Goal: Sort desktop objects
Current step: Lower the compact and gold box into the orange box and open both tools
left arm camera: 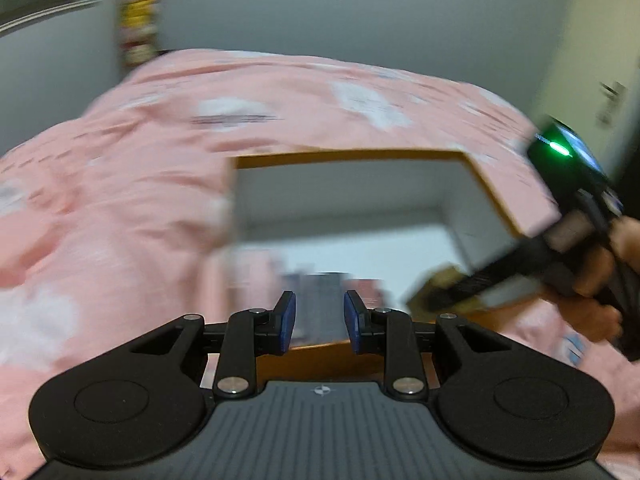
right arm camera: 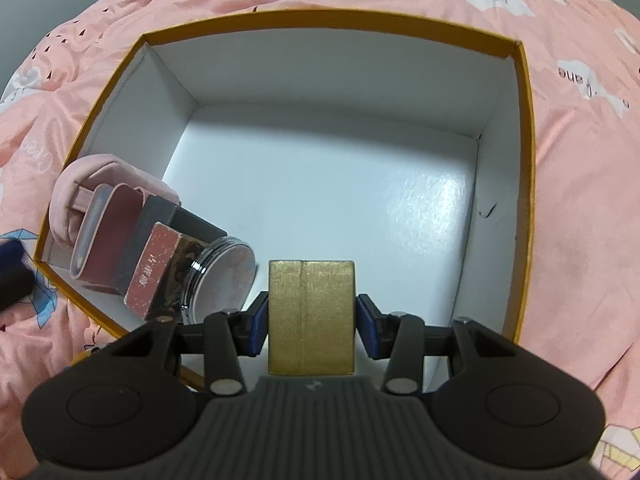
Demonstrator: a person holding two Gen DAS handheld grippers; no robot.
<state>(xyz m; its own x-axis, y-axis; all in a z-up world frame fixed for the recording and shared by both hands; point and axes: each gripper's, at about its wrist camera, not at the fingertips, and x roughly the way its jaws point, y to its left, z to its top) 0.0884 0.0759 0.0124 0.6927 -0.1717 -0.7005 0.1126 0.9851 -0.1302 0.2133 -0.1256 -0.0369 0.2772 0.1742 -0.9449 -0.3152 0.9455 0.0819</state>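
Observation:
An open cardboard box (right arm camera: 524, 128) with an orange rim and white inside lies on a pink bedspread. My right gripper (right arm camera: 311, 330) is shut on a gold box (right arm camera: 311, 316) and holds it over the box's near edge. In the box's left corner lie a pink cloth roll (right arm camera: 76, 184), a dark red case (right arm camera: 112, 232), a red-and-black carton (right arm camera: 160, 268) and a round metal-rimmed jar (right arm camera: 224, 276). My left gripper (left arm camera: 320, 320) is open and empty, in front of the same box (left arm camera: 500, 196). The left wrist view is blurred; the right gripper with the gold box (left arm camera: 424, 296) shows at its right.
The pink patterned bedspread (right arm camera: 580, 200) surrounds the box on all sides. A dark blue object (right arm camera: 12, 276) lies on it left of the box. A grey wall and a shelf with colourful items (left arm camera: 140, 20) stand behind the bed.

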